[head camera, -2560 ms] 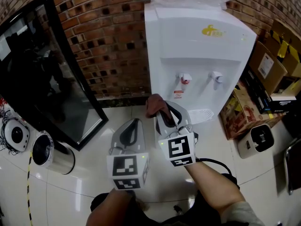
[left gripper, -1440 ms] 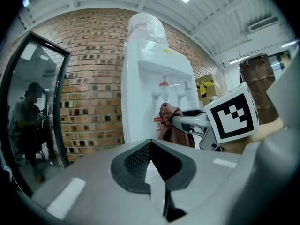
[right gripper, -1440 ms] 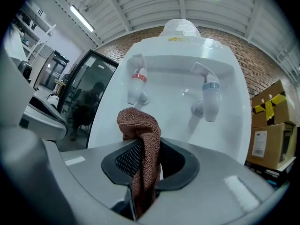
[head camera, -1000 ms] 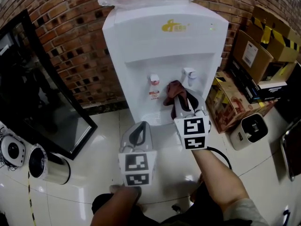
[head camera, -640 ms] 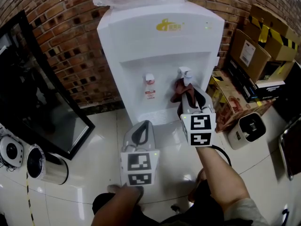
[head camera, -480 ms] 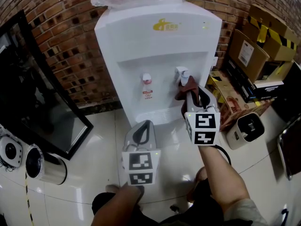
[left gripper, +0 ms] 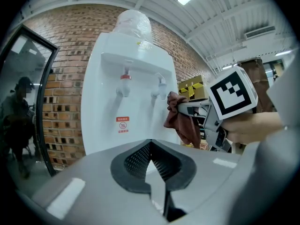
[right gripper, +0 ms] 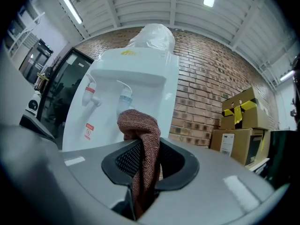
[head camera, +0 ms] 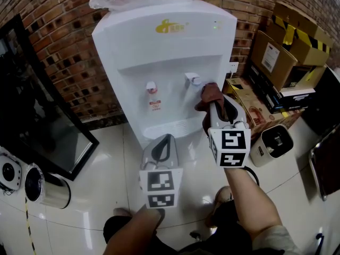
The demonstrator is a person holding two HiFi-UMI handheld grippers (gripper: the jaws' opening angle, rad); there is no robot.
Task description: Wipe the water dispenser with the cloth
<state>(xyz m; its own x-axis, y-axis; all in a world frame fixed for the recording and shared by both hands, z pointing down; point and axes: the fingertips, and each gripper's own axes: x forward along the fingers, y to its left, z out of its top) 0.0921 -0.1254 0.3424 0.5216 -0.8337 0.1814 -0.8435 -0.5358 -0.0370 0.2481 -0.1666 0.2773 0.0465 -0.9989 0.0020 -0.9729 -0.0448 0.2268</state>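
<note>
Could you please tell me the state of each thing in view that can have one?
water dispenser: upright against the brick wall.
cloth: bunched, hanging from the right gripper, close to the blue tap; contact unclear.
right gripper: shut on the cloth.
left gripper: shut, empty.
cardboard boxes: closed, stacked.
</note>
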